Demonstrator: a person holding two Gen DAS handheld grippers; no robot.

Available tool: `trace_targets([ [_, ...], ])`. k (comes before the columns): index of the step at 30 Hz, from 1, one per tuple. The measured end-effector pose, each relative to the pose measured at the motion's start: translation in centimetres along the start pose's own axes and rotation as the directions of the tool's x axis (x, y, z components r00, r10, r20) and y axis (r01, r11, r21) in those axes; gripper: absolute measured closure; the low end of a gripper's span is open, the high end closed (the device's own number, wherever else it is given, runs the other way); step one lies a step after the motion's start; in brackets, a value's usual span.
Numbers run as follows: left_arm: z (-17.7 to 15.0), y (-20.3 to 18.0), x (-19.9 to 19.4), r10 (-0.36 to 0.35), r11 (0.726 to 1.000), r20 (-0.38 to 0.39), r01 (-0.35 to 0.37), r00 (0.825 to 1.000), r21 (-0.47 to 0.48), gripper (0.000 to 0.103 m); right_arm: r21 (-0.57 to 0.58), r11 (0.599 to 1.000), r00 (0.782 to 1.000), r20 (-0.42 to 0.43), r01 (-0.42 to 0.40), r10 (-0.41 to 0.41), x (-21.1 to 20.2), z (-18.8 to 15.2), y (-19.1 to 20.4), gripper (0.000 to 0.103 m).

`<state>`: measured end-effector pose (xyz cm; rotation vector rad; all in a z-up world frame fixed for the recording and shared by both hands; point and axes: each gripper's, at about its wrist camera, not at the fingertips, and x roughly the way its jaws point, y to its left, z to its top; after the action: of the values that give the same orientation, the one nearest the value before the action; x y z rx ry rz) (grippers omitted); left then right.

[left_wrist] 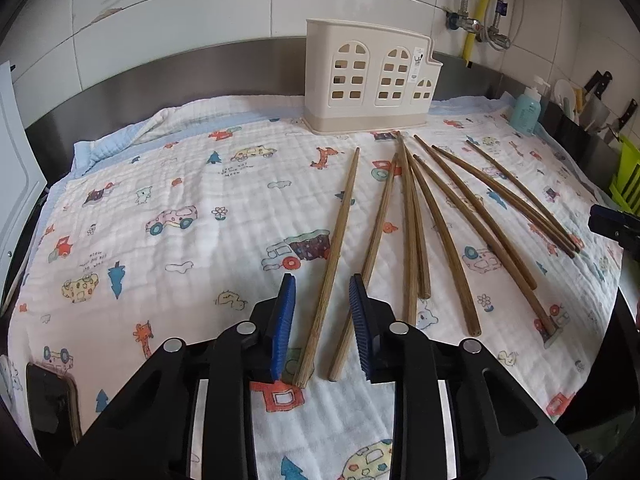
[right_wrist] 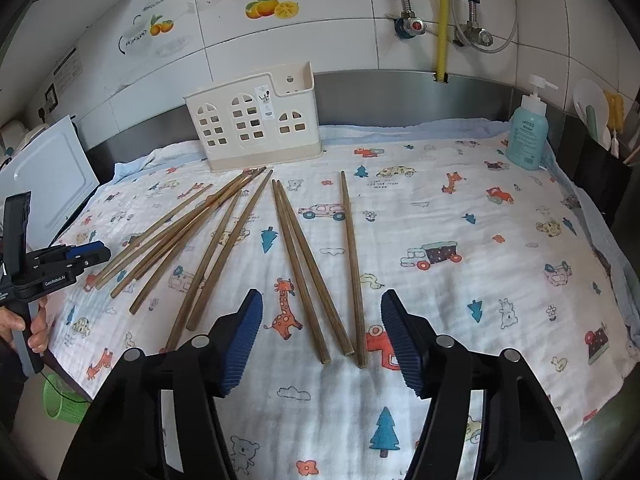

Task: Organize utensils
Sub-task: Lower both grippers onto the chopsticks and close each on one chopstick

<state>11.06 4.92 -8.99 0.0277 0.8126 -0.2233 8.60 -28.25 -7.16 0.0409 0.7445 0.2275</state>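
Between parted left gripper (left_wrist: 322,326) jaws: chopstick (left_wrist: 332,264).

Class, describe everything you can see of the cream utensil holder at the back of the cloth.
The utensil holder is cream plastic, shaped like a little house, with arched window cut-outs in its front wall and a small label. It stands upright on a darker base tray at the back of the patterned cloth, before the steel backsplash. It looks empty through the cut-outs. Chopstick tips lie close to its base; touching is unclear.

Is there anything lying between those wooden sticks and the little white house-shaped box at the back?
Nothing visible: only bare printed cloth separates the chopsticks from the utensil holder; several tips nearly reach its base.
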Motion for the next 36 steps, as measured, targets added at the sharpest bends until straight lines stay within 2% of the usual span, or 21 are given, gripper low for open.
trace_targets([
  [3,0.0,0.1,0.5,-0.011,1.0,-0.013,0.011,1.0,0.01,0.082,0.013,1.0,1.0,-0.012,-0.01,0.01,0.7,0.2,-0.4,0.056],
  [8,0.1,-0.2,1.2,-0.015,0.999,-0.034,0.017,0.999,0.04,0.086,0.025,1.0,1.0,-0.027,-0.013,0.014,1.7,0.4,-0.7,0.065],
  [21,1.0,-0.4,3.0,0.005,0.996,-0.107,0.005,0.994,0.092,0.09,0.019,1.0,0.999,-0.035,0.002,-0.001,2.6,1.2,-1.3,0.073],
  [24,1.0,-0.5,3.0,0.023,0.996,-0.106,-0.014,0.994,0.089,0.093,0.005,1.0,0.999,-0.043,0.015,-0.014,3.1,1.3,-1.4,0.078],
  [36,0.8,-0.9,3.1,0.055,0.996,-0.106,-0.048,0.993,0.076,0.093,0.007,0.999,0.994,-0.102,0.043,-0.042,6.3,0.7,-2.2,0.092],
])
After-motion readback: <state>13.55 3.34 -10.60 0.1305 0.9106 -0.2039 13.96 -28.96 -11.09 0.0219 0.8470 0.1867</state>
